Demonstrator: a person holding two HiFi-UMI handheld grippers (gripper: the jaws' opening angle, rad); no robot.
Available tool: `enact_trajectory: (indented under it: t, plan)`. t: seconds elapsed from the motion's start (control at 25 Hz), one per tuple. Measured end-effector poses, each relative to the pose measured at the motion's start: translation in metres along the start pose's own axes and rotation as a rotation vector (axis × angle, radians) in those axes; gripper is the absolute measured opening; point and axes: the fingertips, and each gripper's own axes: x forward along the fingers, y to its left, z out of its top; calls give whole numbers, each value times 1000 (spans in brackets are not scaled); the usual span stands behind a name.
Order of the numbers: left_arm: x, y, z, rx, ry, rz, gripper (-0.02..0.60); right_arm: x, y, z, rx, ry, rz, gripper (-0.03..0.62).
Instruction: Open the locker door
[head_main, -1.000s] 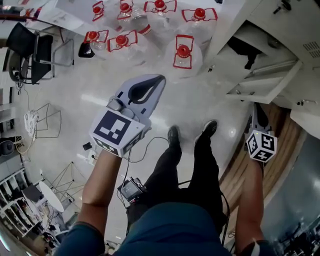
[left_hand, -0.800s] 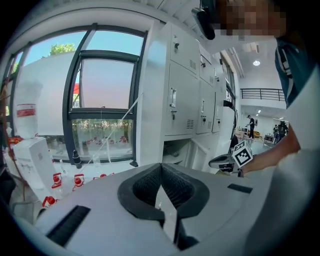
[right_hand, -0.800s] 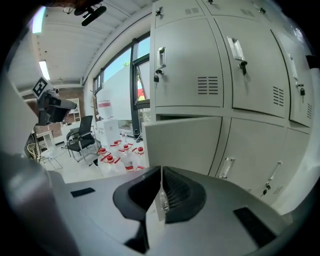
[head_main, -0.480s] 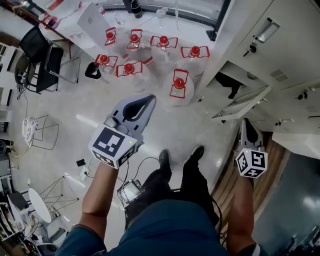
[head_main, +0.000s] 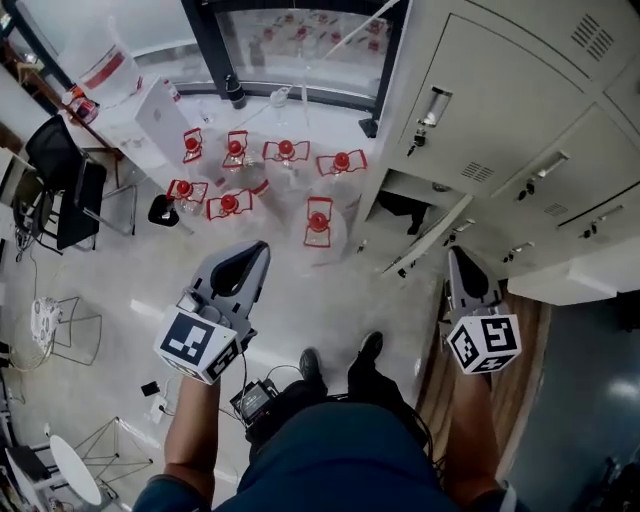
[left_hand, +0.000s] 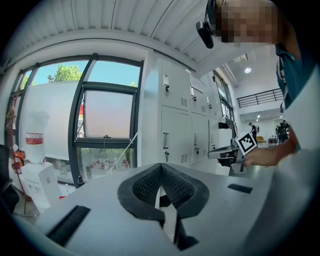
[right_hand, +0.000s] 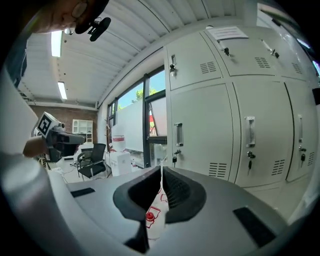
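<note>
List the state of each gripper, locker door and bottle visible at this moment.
Left grey two-jaw gripper: shut, holding nothing.
Right grey two-jaw gripper: shut, holding nothing.
White metal locker door nearest the floor: partly open, dark interior showing.
Upper white metal locker door: closed.
Clear plastic water jugs with red caps: upright on the floor, capped.

The left gripper (left_hand: 161, 167) fills the bottom of the frame, its tongs pressed tip to tip with nothing between them. Grey lockers (left_hand: 176, 125) stand at centre, a window (left_hand: 107, 115) at left. At right, a hand (left_hand: 262, 156) holds the right gripper (left_hand: 212, 154).
</note>
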Motion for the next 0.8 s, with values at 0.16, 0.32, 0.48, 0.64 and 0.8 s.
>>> enact_trajectory:
  t: [0.16,0.32,0.48,0.64,0.8]
  plan:
    - [-16,-17,25,6,-44,-19,17,-33,3,38,12,-43,-3,37]
    - [-29,-31,45,20,-73,-35,16,-63,5,63,26,-76,-5,37]
    - [-41,-42,57,44,-99,-58,17,-87,11,78,0,-79,-10,35]
    - [-49,-49,64,71,-108,-70,16,-106,19,86,-26,-78,-21,35]
    - [-52,-49,66,80,-101,-66,17,-116,22,86,-23,-88,-28,34]
